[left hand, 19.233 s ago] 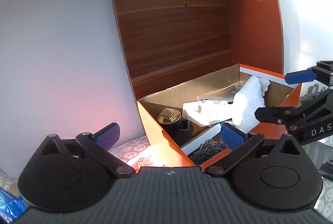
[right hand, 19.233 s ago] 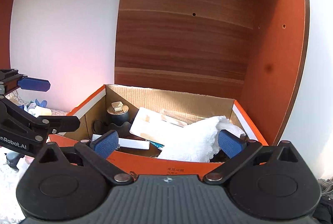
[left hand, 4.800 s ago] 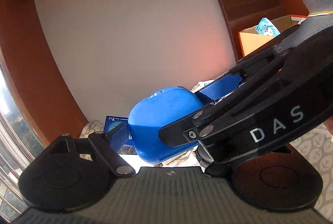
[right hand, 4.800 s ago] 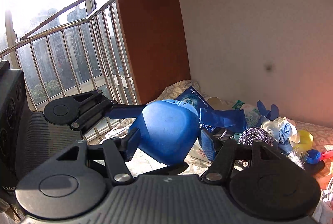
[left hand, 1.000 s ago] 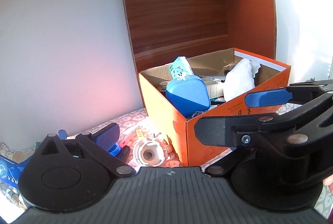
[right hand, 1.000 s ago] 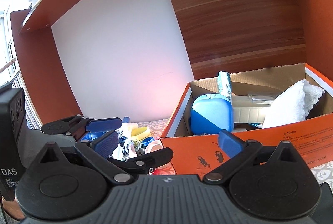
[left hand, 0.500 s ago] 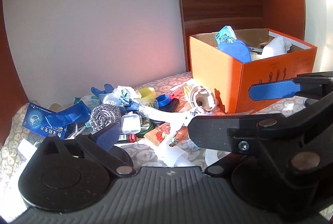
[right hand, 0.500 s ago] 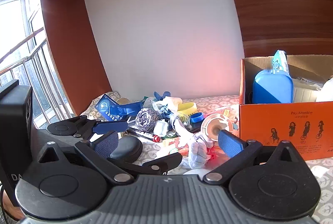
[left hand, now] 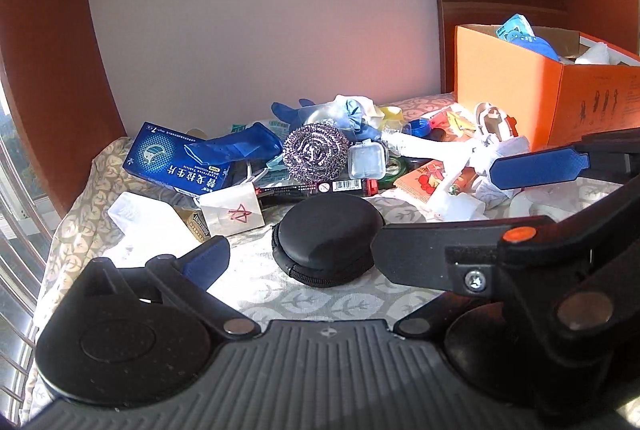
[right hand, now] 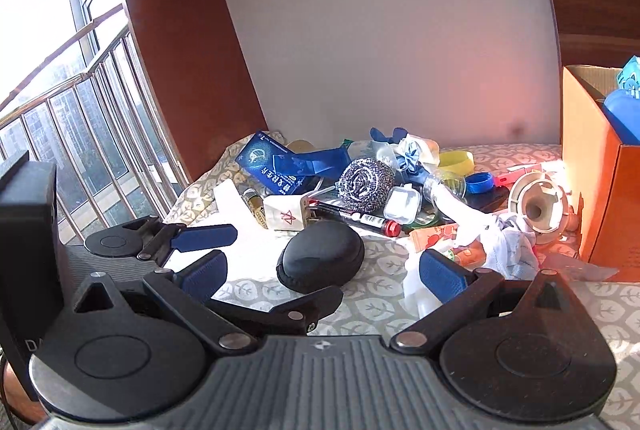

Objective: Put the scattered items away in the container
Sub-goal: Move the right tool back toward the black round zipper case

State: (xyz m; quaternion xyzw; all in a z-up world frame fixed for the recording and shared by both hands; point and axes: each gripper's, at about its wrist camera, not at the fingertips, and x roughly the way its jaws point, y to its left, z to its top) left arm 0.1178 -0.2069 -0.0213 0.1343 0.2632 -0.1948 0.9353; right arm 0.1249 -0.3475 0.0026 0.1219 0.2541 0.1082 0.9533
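I have swung both views from the box (left hand: 508, 82) back to the clutter; left gripper (right hand: 202, 256) and right gripper (right hand: 324, 272) gape wide, empty; black pouch (right hand: 320, 256) lies nearest, likely next.

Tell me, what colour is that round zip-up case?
Black. The round zippered case shows best in the left wrist view.

One box, one pile of single items

There is one orange cardboard box (left hand: 508, 82), one black round zip case (left hand: 326, 240), one steel wool scourer (left hand: 315, 151), one dark blue printed carton (left hand: 172, 162), one black marker with a red end (left hand: 316, 187), one small clear lidded case (left hand: 366, 160), one white card with a red star (left hand: 232, 213), one blue bottle cap (right hand: 479, 182) and two sets of tongs (right hand: 320, 270) (right hand: 204, 235).
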